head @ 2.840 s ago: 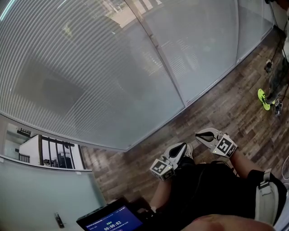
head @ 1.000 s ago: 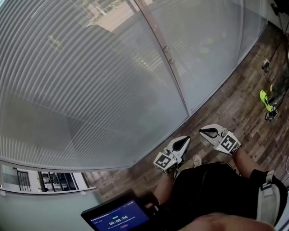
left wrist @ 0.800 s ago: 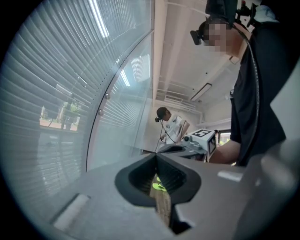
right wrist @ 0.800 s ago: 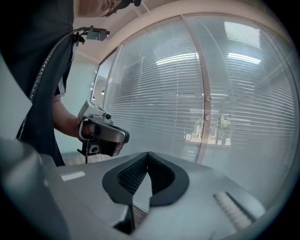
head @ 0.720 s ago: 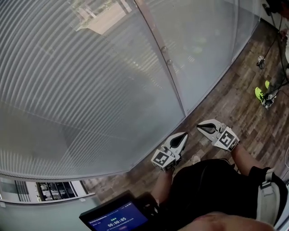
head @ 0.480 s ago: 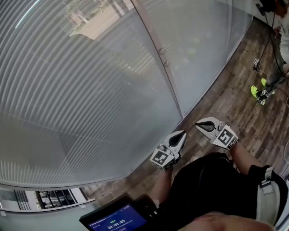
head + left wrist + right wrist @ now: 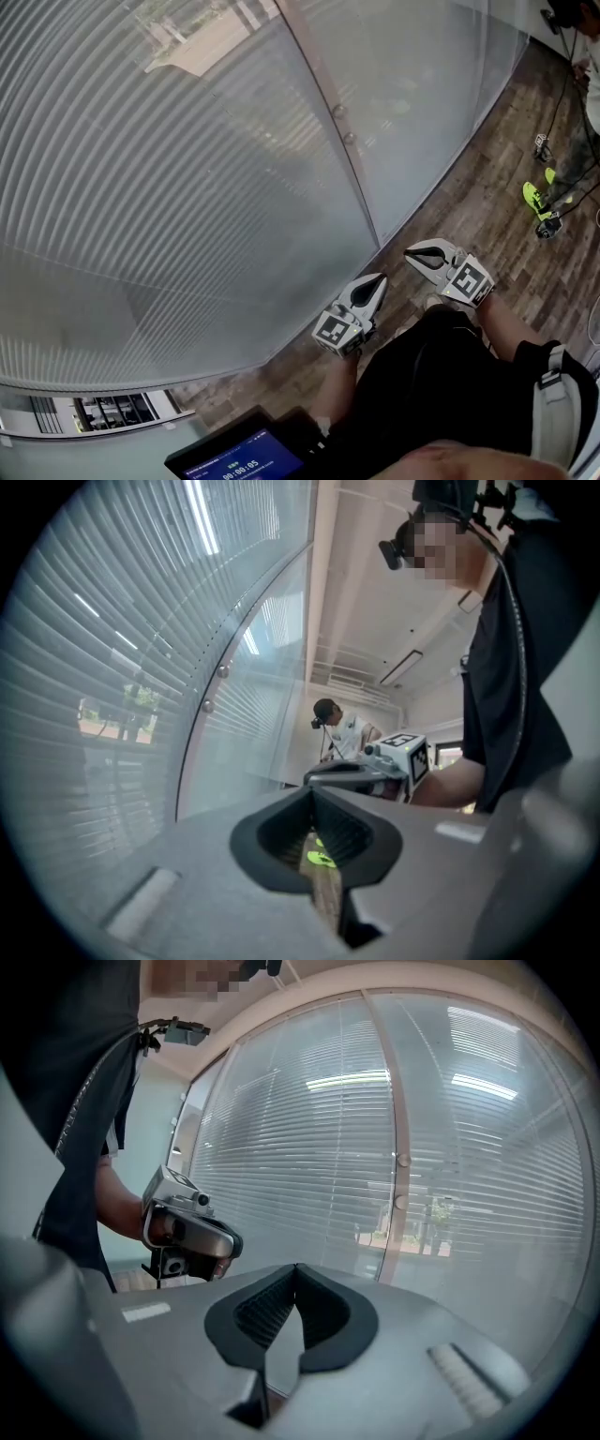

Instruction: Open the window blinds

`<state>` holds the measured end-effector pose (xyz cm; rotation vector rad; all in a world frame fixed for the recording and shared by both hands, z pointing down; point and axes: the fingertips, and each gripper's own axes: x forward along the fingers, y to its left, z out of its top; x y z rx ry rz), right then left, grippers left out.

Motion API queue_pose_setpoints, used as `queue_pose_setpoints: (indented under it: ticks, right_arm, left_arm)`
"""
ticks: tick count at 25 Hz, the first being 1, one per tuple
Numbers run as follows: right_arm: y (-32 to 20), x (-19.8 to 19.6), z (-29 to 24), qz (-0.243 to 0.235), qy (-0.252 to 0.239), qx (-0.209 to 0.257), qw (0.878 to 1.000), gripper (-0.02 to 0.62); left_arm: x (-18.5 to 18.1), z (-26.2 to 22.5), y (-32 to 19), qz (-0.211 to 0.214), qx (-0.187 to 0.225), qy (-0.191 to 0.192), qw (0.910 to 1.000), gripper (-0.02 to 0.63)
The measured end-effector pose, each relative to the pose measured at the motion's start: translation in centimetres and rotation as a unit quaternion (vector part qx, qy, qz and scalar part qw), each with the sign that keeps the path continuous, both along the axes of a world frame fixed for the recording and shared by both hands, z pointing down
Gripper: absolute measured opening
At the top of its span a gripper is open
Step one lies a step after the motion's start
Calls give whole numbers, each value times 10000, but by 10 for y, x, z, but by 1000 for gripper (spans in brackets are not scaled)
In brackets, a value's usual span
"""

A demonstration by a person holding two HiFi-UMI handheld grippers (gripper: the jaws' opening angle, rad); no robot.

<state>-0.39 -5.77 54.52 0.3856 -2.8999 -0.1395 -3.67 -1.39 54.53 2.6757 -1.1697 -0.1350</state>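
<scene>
Upper left of the head view, the window blinds (image 7: pixel 159 187) look closed behind glass, well apart from the left hand-held gripper (image 7: pixel 377 279) and right hand-held gripper (image 7: pixel 411 253). Left gripper view: jaws pressed together, empty. Right gripper view: likewise. I'd spread them before reaching the frame's knobs (image 7: pixel 403 1160).

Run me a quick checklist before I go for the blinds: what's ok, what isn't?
1. Left tongs empty and shut: ok.
2. Right tongs empty and shut: ok.
3. Blinds opened: not ok, slats are down.
4. Tongs on a control: not ok, both hang clear of the two knobs on the frame post.
5. Which knob works the slats: cannot tell.
6. Bystander out of the way: ok, off to the right, apart from both tongs.
</scene>
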Motion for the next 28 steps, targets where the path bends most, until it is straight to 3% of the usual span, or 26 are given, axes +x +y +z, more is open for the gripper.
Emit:
queue_pose_setpoints:
  ticks: [11,18,28]
  right_arm:
    - [-71,-1,-3,-661,62,-51,9978,6]
    - [-126,-5,-12,-1023,-17,228,9945,6]
    - [-158,-23,-36,-1402,-21,692,9877,6]
  left_arm:
    - [4,-20,-68,-585,-44,-95,9982,2]
    - [7,-37,-104,-1117,88,-139,9936,2]
    - [-2,-27,-128,-1591,211,-221,9868,2]
